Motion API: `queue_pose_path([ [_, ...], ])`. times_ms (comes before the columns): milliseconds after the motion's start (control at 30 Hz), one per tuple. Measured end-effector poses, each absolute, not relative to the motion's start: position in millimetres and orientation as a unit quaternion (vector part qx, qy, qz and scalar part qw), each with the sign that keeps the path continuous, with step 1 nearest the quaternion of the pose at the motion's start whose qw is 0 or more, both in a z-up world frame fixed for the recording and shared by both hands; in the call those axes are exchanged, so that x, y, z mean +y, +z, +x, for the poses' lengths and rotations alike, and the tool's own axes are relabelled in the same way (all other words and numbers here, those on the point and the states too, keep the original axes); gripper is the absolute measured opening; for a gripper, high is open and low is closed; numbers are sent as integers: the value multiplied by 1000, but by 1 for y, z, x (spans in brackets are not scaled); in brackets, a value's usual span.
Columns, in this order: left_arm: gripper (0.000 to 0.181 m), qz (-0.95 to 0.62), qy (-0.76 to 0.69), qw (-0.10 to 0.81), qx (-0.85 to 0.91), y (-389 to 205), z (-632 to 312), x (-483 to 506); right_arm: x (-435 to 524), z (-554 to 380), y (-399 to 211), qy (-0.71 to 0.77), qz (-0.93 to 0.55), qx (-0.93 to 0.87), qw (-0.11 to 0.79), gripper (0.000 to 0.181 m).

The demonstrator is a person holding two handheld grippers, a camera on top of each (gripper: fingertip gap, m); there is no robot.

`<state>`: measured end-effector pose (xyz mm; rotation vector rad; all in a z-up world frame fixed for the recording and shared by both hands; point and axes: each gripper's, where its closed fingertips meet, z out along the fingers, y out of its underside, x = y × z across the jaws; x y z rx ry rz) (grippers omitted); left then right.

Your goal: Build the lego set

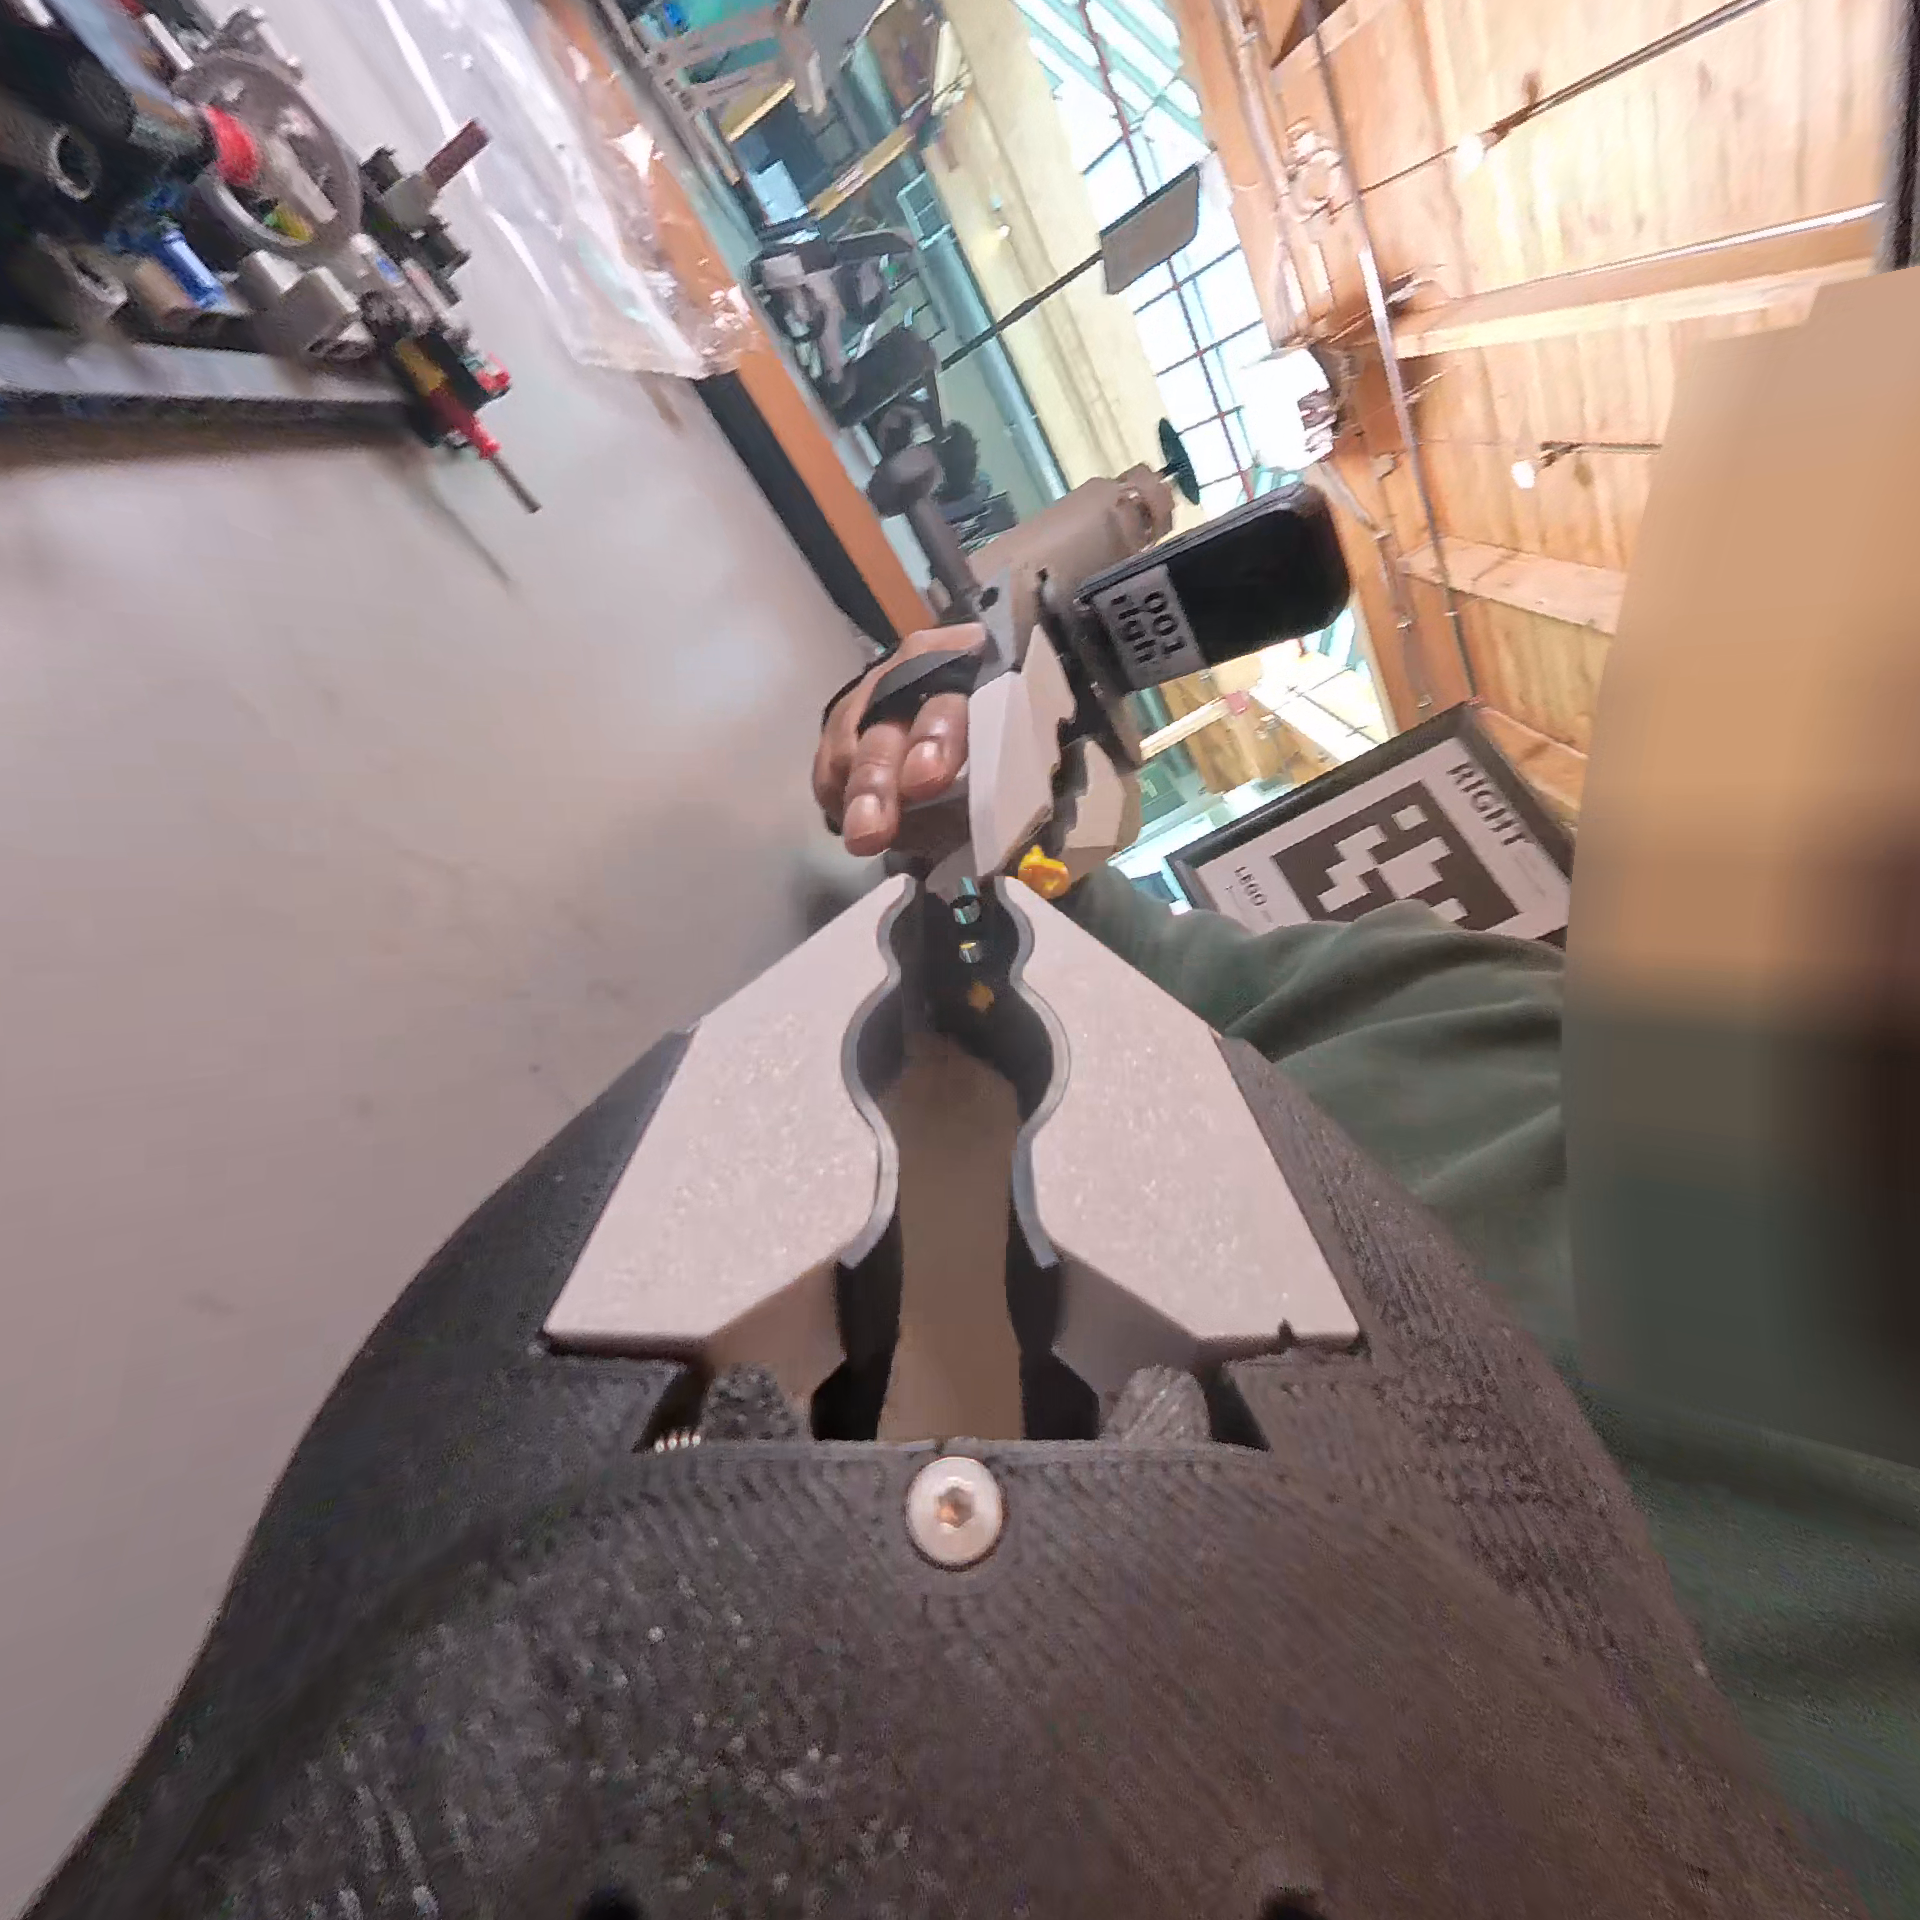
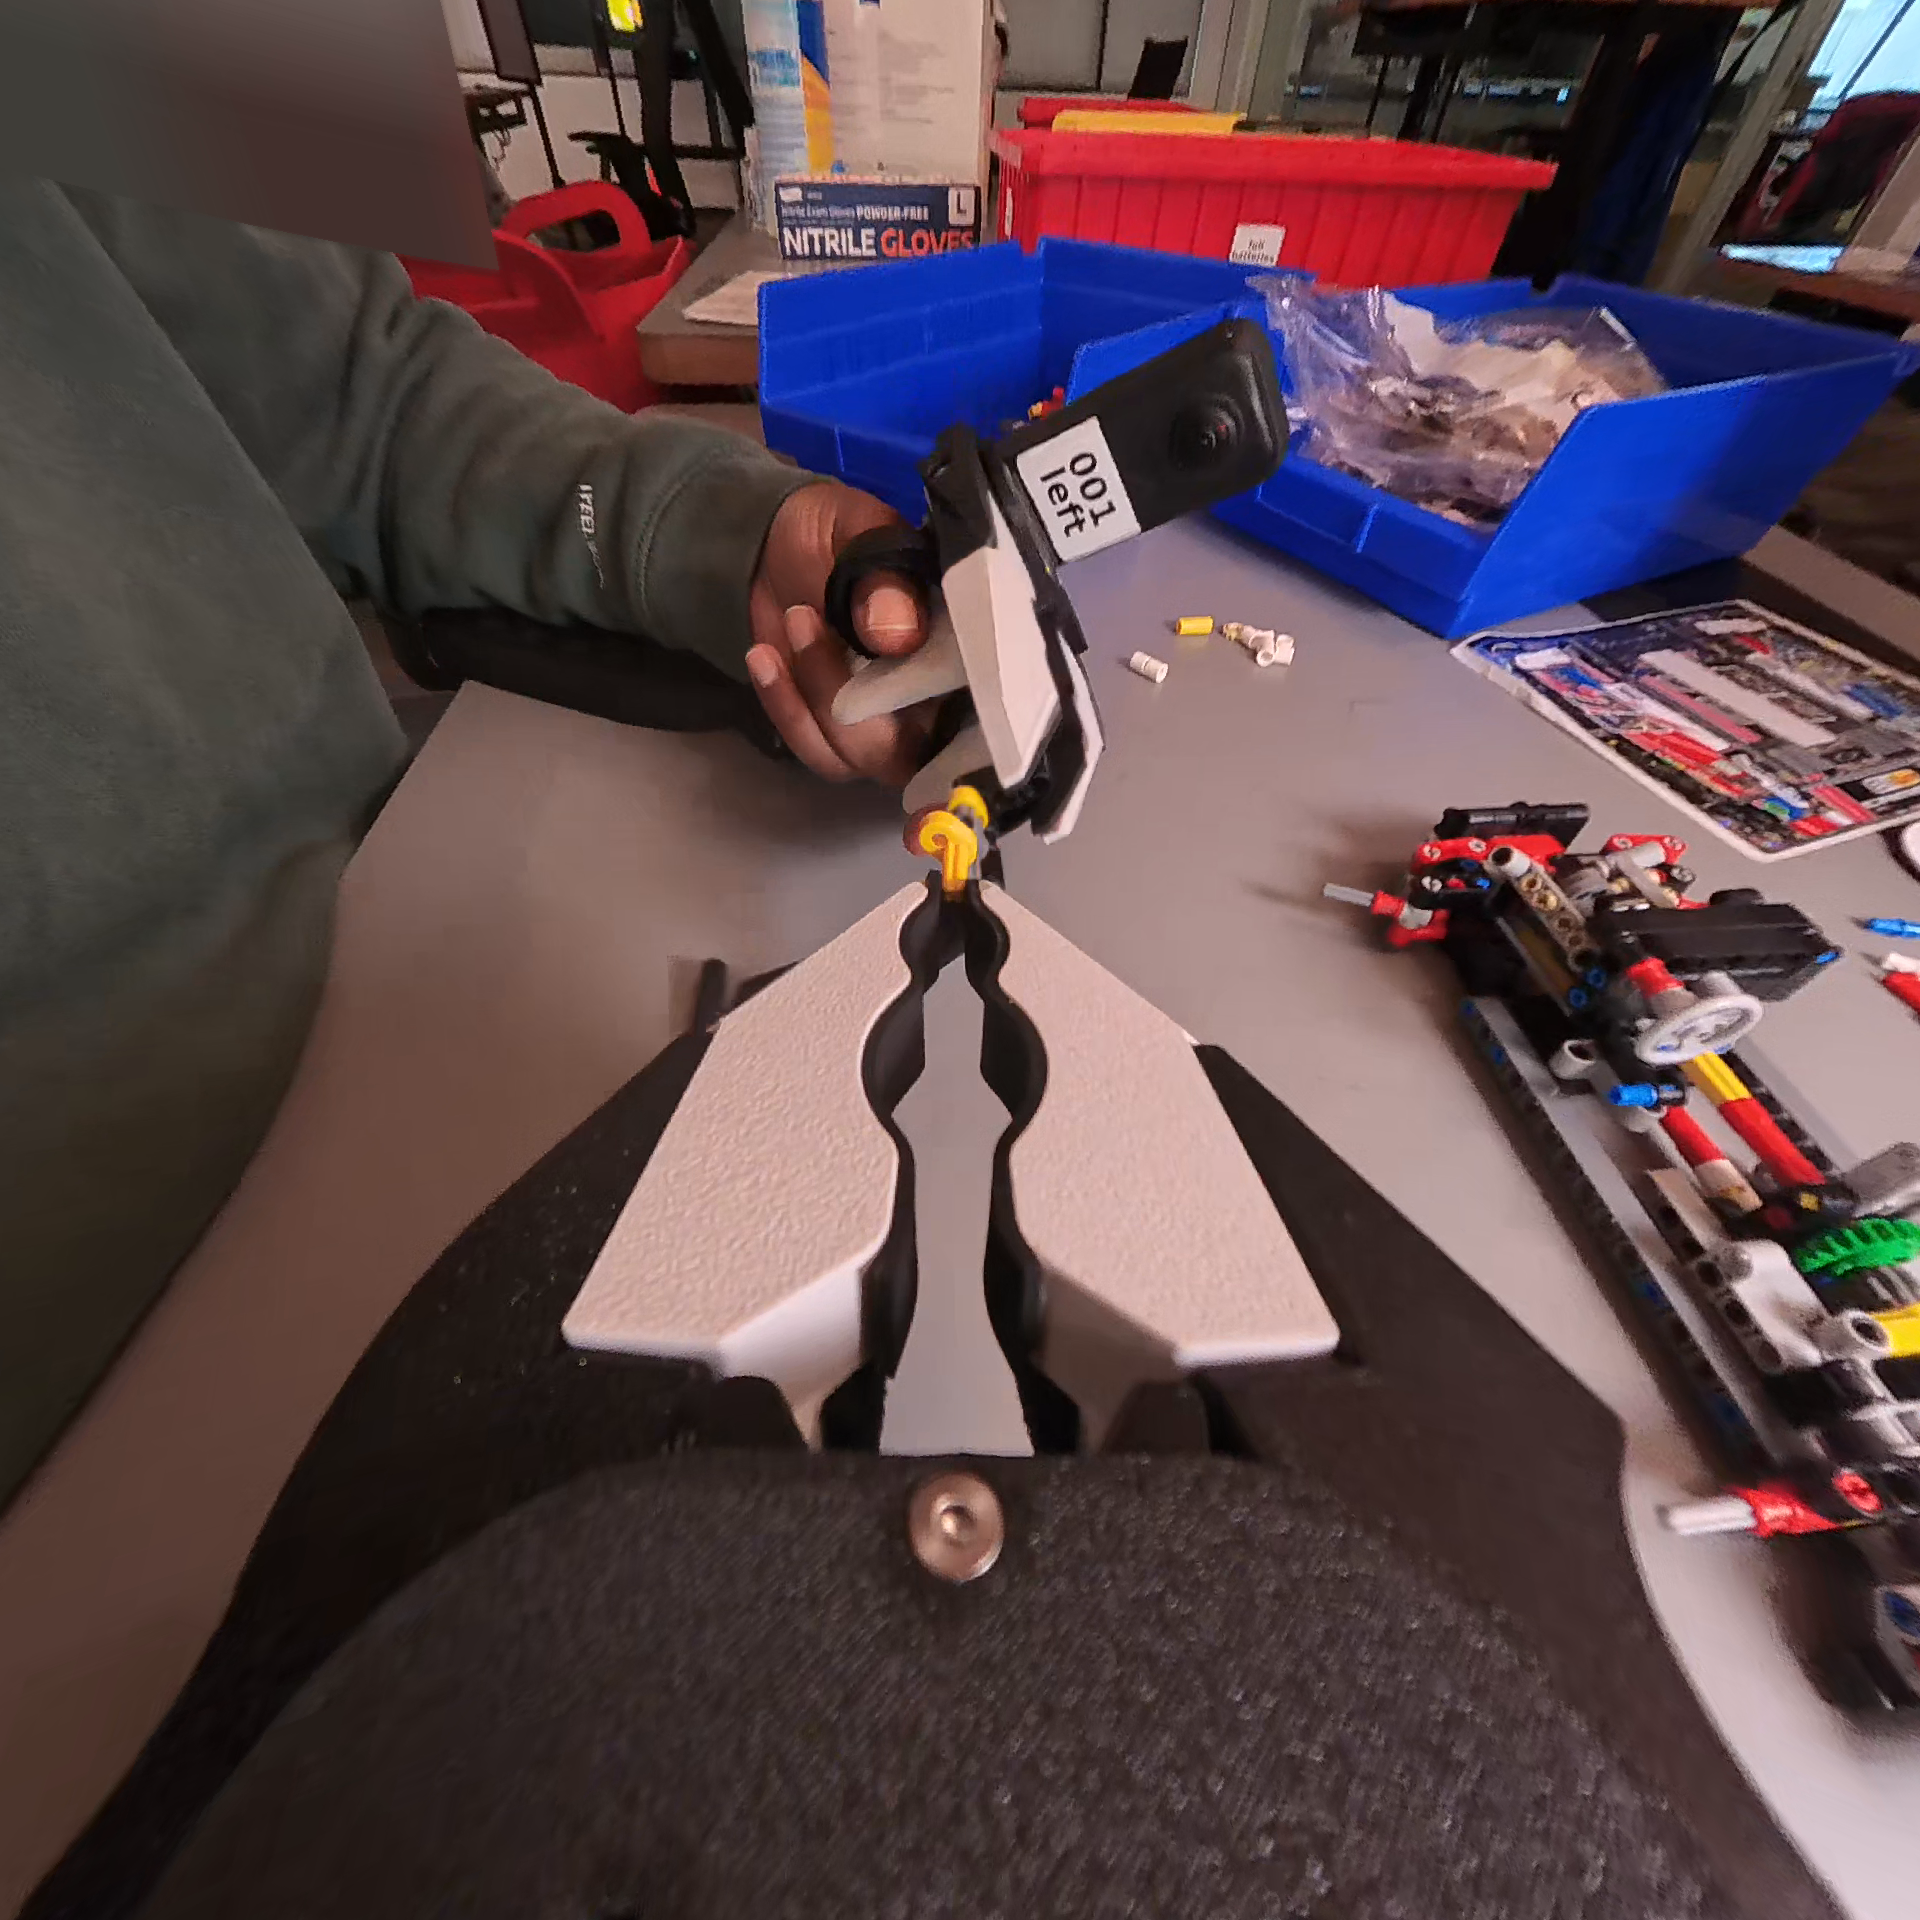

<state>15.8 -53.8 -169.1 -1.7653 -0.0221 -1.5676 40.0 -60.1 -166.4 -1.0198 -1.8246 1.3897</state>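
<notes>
We are holding both tools raised above the desk point(image 2: 1299, 831), left tool point(image 1: 961, 904) closed on a black beam point(image 1: 951, 966) and right tool point(image 2: 961, 899) closed on a yellow connector point(image 2: 948, 844), tip to tip for mating.

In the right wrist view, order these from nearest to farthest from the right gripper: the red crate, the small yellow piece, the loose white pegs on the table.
1. small yellow piece, at the right gripper tips.
2. loose white pegs, mid-table, right.
3. red crate, far back.
</notes>
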Motion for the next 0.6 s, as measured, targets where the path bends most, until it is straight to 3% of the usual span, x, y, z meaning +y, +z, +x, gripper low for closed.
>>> queue_pose_path([
  [200,12,-787,-499,354,79,-207,21,-61,-55,40,-193,498,-434,-706,255,0],
  [367,30,-828,-335,393,219,-221,11,-66,-54,42,-202,486,-442,-716,236,0],
  [600,16,-758,-141,468,432,-217,23,-74,-50,44,-214,466,-460,-724,217,0],
])
